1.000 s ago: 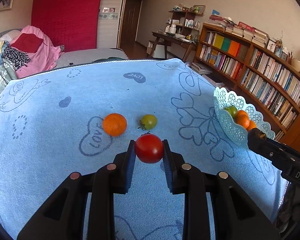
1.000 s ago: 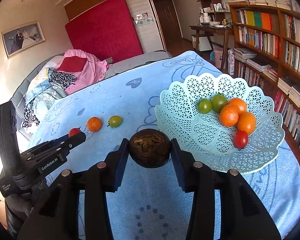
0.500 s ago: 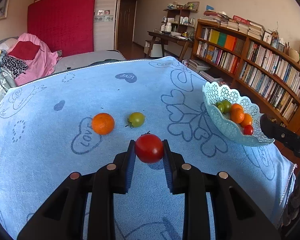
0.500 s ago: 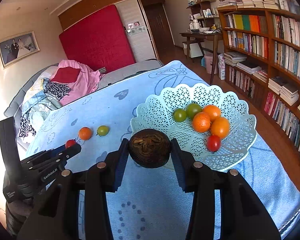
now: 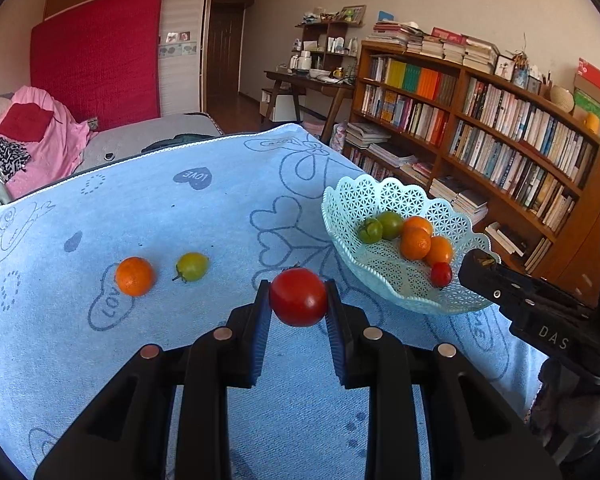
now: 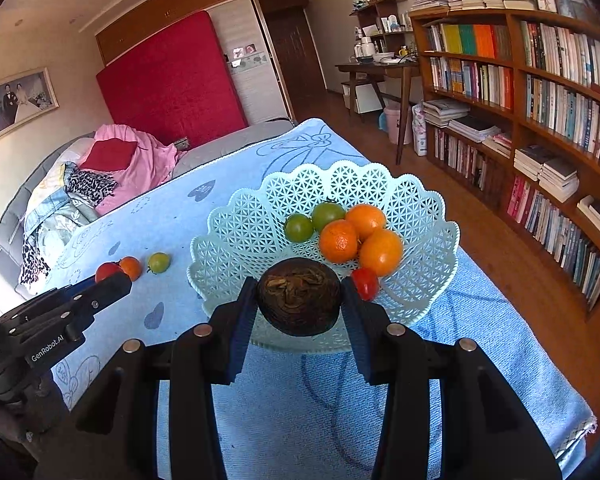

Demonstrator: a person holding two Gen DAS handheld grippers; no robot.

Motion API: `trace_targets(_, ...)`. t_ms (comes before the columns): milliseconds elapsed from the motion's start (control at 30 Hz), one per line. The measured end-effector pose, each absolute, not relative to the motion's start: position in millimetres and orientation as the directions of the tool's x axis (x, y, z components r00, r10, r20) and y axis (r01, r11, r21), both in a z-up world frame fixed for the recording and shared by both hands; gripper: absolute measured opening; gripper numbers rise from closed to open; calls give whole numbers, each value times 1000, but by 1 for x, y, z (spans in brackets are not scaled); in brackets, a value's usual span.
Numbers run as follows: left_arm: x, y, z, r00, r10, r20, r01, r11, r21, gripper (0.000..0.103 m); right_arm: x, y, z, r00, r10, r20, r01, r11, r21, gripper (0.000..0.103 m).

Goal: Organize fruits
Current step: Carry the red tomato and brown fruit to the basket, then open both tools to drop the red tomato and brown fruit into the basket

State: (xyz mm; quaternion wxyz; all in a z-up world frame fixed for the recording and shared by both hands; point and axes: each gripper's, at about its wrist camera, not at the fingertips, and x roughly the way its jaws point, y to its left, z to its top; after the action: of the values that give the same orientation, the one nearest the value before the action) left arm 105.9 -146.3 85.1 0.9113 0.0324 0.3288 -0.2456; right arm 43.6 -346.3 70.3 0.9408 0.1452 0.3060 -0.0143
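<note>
We read "GenRobot.AI" on our left gripper point(image 5: 298, 304) clamping a red tomato point(image 5: 298, 297); "DAS" on our right gripper point(image 6: 299, 300) gripping a dark brown fruit point(image 6: 298, 297); "LOVE" on the blue cloth point(image 5: 192, 177).

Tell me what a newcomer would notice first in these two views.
Each gripper holds a fruit: the left gripper a red tomato, the right gripper a dark brown fruit over the near rim of the lattice basket. An orange and green tomato lie on the blue cloth.
</note>
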Motion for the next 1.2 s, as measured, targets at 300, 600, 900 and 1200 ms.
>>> trace_targets(300, 112, -185, 95, 657, -467, -592, 509, 854, -109, 27, 40, -358, 76, 834, 47, -550, 130, 951, 280, 44)
trace_targets(600, 114, -208, 93, 645, -494, -583, 542, 834, -107, 27, 37, -366, 78, 840, 37, -541, 146, 946, 291, 44)
trace_targets(900, 117, -201, 87, 654, -480, -584, 513, 850, -124, 74, 39, -363, 75, 835, 36, -550, 151, 945, 290, 44)
trace_targets(1200, 124, -185, 88, 704, -414, -577, 427, 896, -123, 75, 36, -371, 76, 848, 20, -529, 179, 930, 322, 72)
